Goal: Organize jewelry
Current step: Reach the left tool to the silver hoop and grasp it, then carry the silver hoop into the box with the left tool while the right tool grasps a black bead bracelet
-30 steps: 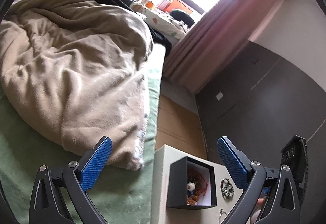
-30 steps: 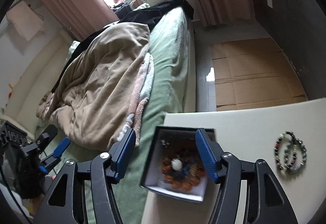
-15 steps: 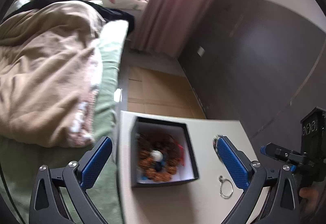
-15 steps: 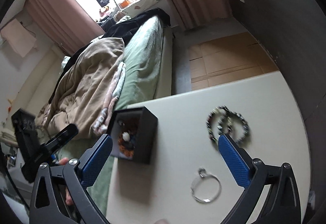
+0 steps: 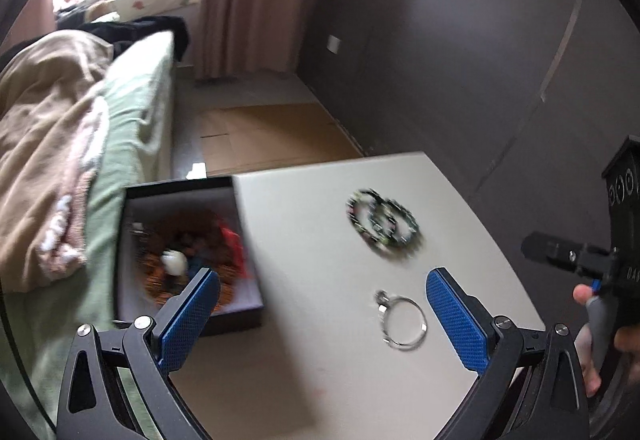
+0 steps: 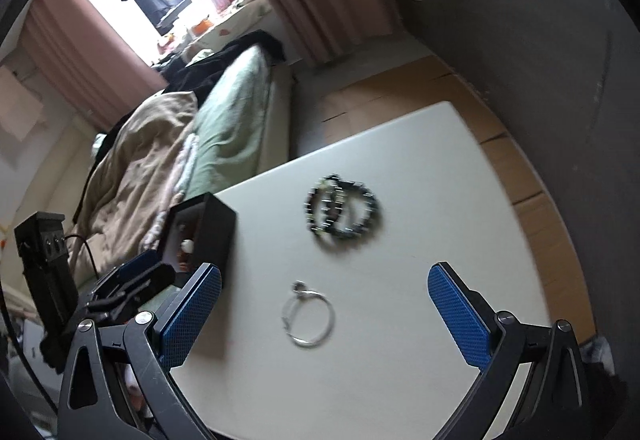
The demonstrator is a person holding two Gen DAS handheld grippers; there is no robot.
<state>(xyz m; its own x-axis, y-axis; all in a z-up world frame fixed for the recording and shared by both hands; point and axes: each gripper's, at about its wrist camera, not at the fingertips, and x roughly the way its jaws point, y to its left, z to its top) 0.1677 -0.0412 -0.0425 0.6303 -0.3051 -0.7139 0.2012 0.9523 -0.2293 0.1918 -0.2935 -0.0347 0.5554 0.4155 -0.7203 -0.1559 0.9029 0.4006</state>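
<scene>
Blue-padded left gripper [image 5: 322,314] hangs above the white table [image 5: 320,380], jaws spread wide, nothing between the pads. Left wrist view: black box [image 5: 180,187] at the table's left edge, already holding orange-brown beads and a white piece (blurred). Outside the box: dark beaded bracelets [image 5: 383,226] further back, silver ring hoop [image 5: 402,322] nearer, just left of the right-hand pad.

Right wrist view: right gripper [image 6: 324,316] fully spread, jaws having just been opening, empty. Hoop [image 6: 308,318] lies on the table below the gap; bracelets [image 6: 344,213] beyond; box [image 6: 202,230] left.

Judgement: partly done; hoop and bracelets still to go in. Hoop looks the likely next pick.
</scene>
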